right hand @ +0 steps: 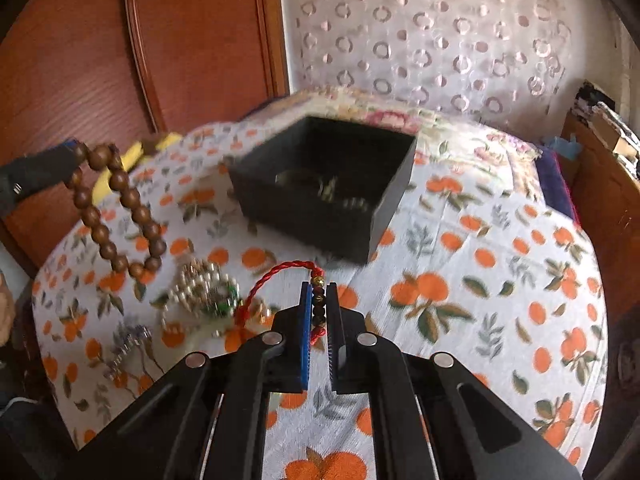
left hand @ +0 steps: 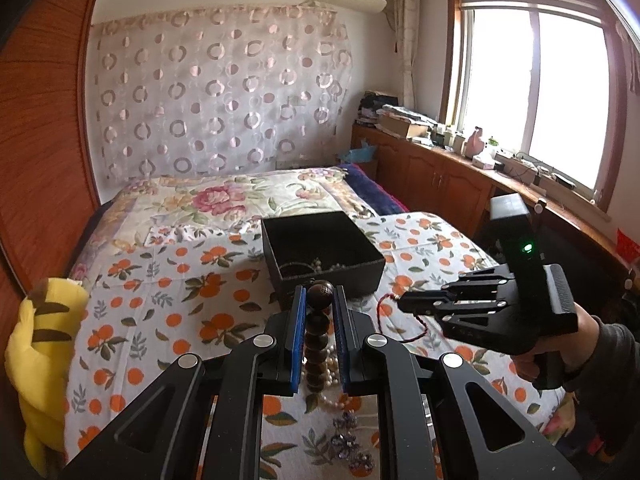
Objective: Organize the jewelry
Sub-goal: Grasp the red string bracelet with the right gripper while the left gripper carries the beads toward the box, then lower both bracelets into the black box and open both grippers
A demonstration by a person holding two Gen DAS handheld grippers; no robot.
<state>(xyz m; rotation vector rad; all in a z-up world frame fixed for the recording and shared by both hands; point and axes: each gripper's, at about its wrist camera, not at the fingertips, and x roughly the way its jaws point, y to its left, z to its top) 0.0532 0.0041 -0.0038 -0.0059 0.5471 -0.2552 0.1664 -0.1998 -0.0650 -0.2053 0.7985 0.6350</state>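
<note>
My left gripper (left hand: 319,294) is shut on a brown wooden bead bracelet (left hand: 319,322), which hangs down between its blue pads; in the right wrist view that wooden bracelet (right hand: 116,208) dangles at the left from the left gripper (right hand: 70,152). My right gripper (right hand: 319,292) is shut on a red cord bracelet (right hand: 276,276) with dark and gold beads, its loop sticking out to the left. From the left wrist view, the right gripper (left hand: 402,303) trails the red cord (left hand: 416,326). An open black box (left hand: 320,254), also (right hand: 320,184), holds some jewelry, just beyond both grippers.
On the orange-print bedspread (right hand: 480,280) lie a pearl necklace heap (right hand: 200,284) with a green piece, and a purple crystal piece (right hand: 128,344). A yellow plush toy (left hand: 44,344) sits at the bed's left edge. A wooden wardrobe stands left; cabinets under the window stand right.
</note>
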